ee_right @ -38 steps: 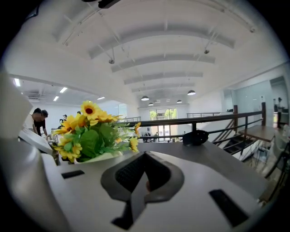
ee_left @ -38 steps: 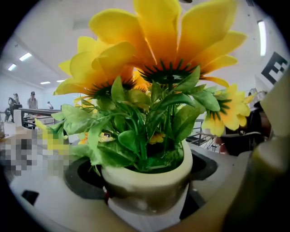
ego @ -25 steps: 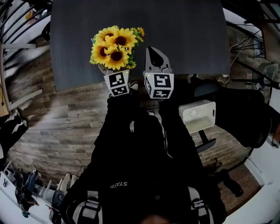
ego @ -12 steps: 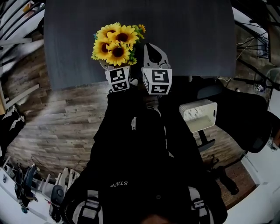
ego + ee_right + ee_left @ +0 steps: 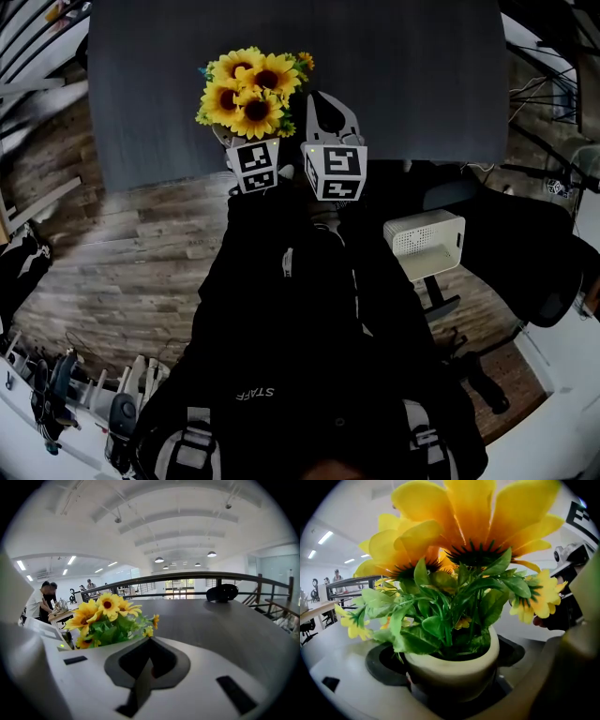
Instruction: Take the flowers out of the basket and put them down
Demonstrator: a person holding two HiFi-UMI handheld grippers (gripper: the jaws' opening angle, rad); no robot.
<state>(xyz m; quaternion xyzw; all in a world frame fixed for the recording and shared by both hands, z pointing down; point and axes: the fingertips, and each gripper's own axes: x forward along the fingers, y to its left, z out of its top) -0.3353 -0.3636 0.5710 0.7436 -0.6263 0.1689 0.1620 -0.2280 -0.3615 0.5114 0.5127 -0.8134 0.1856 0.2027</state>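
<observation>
Over table [image 5: 403, 75] edge, L hand-held gripper [image 5: 451, 686] clamps flower pot [image 5: 450, 660].

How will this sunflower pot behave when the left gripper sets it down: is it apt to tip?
Probably top-heavy: the sunflowers spread wider than the small cream pot, so it may tip if released tilted. The rounded, smooth-looking pot could slip in the left gripper.

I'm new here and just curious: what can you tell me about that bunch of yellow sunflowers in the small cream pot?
The bunch of yellow sunflowers has dark brown centres, smaller yellow blooms and glossy green leaves, probably artificial. It stands roughly upright in a small round cream pot, which the left gripper clamps between its jaws, over the near edge of the dark grey table.
</observation>
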